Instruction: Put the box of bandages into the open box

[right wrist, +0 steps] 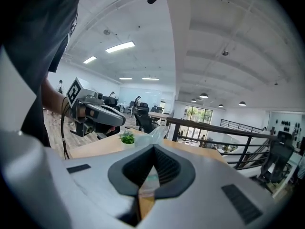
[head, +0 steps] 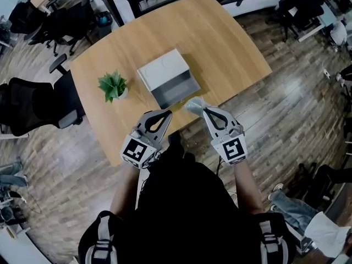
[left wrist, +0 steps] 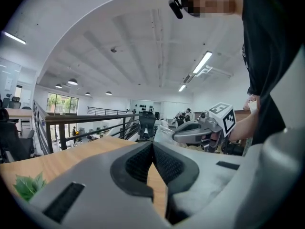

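Observation:
The open box (head: 164,67) is white and grey and sits mid-table with its hollow facing the near edge. My right gripper (head: 205,110) hovers over that near edge, just right of the box, shut on a pale plastic-wrapped packet (head: 194,104) that looks like the box of bandages. In the right gripper view the packet (right wrist: 155,133) sticks out past the closed right gripper (right wrist: 153,150). My left gripper (head: 167,114) is shut and empty just in front of the box; its pads meet in the left gripper view (left wrist: 152,145).
A small potted plant (head: 113,86) stands left of the box on the wooden table (head: 220,43). Black office chairs (head: 33,106) crowd the floor to the left. A railing (right wrist: 224,130) runs beyond the table's far side.

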A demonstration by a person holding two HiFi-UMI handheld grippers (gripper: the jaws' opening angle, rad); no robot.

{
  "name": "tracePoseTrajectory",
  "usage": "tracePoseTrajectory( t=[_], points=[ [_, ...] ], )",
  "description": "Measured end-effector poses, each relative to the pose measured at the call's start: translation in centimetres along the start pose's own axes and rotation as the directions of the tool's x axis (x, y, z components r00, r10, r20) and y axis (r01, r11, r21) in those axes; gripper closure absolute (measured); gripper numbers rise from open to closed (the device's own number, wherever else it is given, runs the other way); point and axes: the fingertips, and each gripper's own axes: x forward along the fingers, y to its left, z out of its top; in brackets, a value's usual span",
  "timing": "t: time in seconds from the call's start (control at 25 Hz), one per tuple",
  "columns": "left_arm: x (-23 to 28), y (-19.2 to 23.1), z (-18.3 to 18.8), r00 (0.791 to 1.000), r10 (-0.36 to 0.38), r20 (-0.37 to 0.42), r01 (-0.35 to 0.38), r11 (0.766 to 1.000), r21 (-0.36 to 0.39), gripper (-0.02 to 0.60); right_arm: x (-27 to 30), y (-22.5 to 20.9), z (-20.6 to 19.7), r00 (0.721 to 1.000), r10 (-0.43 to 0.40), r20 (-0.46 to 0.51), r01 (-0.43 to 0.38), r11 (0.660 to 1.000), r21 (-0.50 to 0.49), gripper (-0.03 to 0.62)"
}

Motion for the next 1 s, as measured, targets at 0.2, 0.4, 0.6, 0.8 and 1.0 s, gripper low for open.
tracePoseTrajectory(
  t=[0.2, 0.4, 0.6, 0.8, 1.0],
  points=[
    [0.5, 1.4, -0.3, 1.0, -0.017, -0.001, 0.017, 1.0, -0.004, 0.559, 1.5, -0.4, -0.1, 1.0, -0.013, -0.018, 0.013, 1.0, 0.024, 0.569],
    [0.3, 3.4, -0.6, 1.0, -0.015, 0.005, 0.015, 1.0, -0.014, 0.558, 3.6, -0.6, 0.1, 1.0, -0.018, -0.019, 0.019, 1.0, 0.012, 0.569],
    [0.1, 5.8, -0.7, 1.0, -0.01, 0.019, 0.01, 1.0, -0.004, 0.558, 6.0, -0.9, 0.4, 0.999, -0.031, -0.015, 0.031, 1.0, 0.001, 0.569],
    [0.0, 6.9, -0.5, 1.0, -0.013, 0.007, 0.013, 1.0, 0.003, 0.56, 6.7, -1.5, 0.6, 0.999, -0.042, -0.018, 0.042, 0.999, 0.017, 0.569],
    [0.1, 7.6, -0.2, 1.0, 0.002, 0.021, -0.002, 1.0, 0.005, 0.56, 7.7, -2.0, -0.2, 0.999, -0.024, -0.035, 0.025, 0.999, 0.022, 0.569]
  ],
)
